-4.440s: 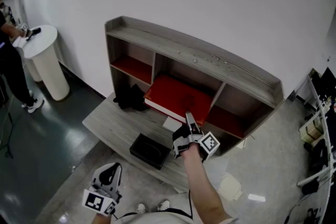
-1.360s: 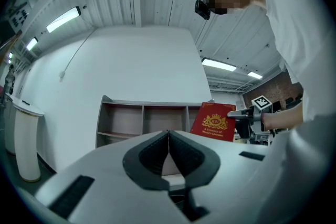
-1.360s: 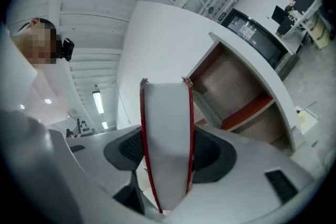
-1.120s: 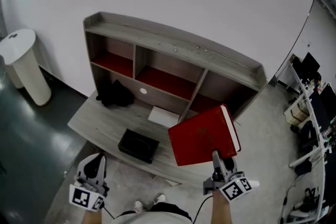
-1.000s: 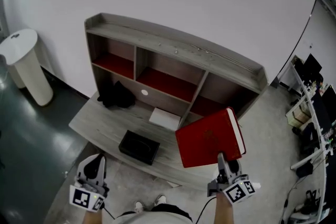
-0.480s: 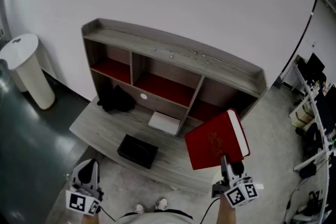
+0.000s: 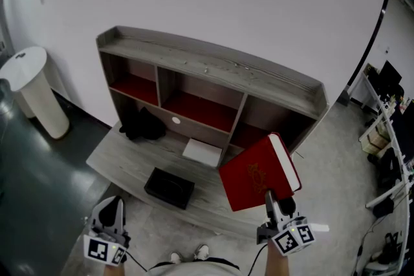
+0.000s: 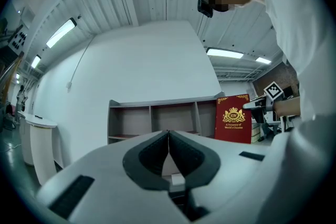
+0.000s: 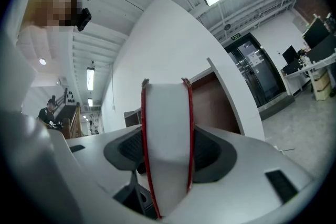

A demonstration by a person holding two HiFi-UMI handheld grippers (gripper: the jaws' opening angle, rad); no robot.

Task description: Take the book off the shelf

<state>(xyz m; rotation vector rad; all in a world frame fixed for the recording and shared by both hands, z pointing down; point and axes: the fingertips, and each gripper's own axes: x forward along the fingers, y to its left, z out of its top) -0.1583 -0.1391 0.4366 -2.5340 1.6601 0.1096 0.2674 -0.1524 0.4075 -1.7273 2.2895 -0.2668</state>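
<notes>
Clamped in the right claw, the book has a smooth red cover and matt white paper edges; beyond it, the shelf is matt, grained grey wood.

Red book tilted, clear of shelf

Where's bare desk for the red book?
Desk front-left, between black bundle and black box, is bare. Middle is crowded: box, white sheet. Right end hidden behind the book in the right gripper.
</notes>
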